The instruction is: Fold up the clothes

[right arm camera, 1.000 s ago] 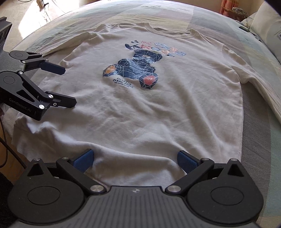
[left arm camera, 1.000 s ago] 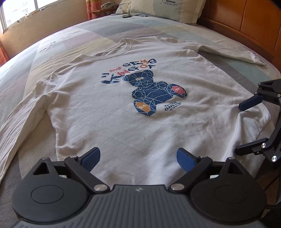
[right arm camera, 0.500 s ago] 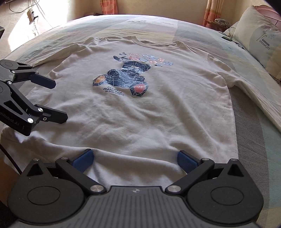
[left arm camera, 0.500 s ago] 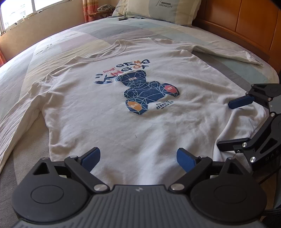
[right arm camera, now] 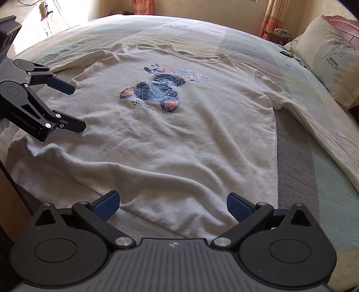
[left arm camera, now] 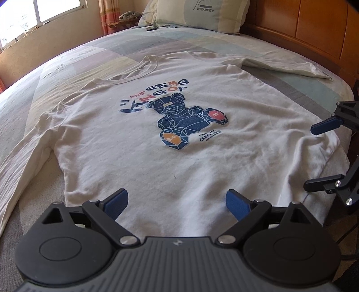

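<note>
A white long-sleeved shirt (left arm camera: 157,161) with a blue bear print (left arm camera: 188,121) lies flat and face up on the bed, both sleeves spread out. My left gripper (left arm camera: 177,202) hovers open over the shirt's hem, nothing between its blue pads. My right gripper (right arm camera: 171,205) is also open, above the hem near the other bottom corner. The right wrist view shows the same shirt (right arm camera: 179,134) with the left gripper (right arm camera: 77,106) at the left edge. In the left wrist view the right gripper (left arm camera: 314,157) appears at the right edge.
The bed (left arm camera: 89,58) has a pastel patchwork cover. A pillow (left arm camera: 202,13) lies at its head beside a wooden headboard (left arm camera: 314,27). One sleeve (left arm camera: 287,65) stretches toward the headboard, the other sleeve (left arm camera: 20,161) runs off to the left. A window (left arm camera: 27,13) is beyond the bed.
Both grippers have pulled back and risen slightly from the hem, so more of the bed and pillow shows. Both stay open. The shirt has not moved.
</note>
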Demonstrator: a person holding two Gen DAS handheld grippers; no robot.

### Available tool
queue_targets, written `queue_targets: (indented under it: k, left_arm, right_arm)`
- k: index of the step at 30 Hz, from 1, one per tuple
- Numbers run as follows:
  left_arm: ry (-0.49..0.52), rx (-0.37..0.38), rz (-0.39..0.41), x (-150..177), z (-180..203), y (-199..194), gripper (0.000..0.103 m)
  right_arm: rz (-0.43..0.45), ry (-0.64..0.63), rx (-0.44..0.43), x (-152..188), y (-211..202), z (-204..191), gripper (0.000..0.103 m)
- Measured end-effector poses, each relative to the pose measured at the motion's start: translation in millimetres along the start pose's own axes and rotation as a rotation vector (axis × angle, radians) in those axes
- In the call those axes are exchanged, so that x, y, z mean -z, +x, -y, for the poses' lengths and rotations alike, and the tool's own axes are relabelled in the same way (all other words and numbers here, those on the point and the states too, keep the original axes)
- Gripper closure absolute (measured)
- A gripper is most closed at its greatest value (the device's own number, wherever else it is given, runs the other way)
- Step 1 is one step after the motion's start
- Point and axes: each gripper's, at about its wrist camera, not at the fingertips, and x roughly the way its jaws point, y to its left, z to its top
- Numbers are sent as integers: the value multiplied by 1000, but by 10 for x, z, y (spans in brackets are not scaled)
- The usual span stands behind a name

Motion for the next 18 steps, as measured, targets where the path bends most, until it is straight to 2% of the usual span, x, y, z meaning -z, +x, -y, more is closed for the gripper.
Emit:
queue_targets:
  k: [3, 6, 8, 11, 15, 18]
  left_arm:
    - [24, -29, -11, 86, -45, 37, 6]
    - [-60, -37, -44, 134, -268, 16, 6]
    - [-74, -28, -34, 81, -321, -12, 8]
    - [-22, 4, 23, -76, -202, -50, 10]
    - [119, 78, 50, -214, 98, 54, 10]
    - [199, 119, 59, -299, 249, 152, 10]
  right_arm:
    - [-13, 34, -14, 11, 112, -17, 0]
    - [-33, 47, -25, 155, 39, 54, 0]
    - [-62, 44, -25, 227, -32, 92, 0]
    - [-114, 43, -12, 195, -49, 103, 0]
    - [-81, 104, 17, 67, -39, 146, 0]
    - [-98, 113, 21, 54, 23, 158, 0]
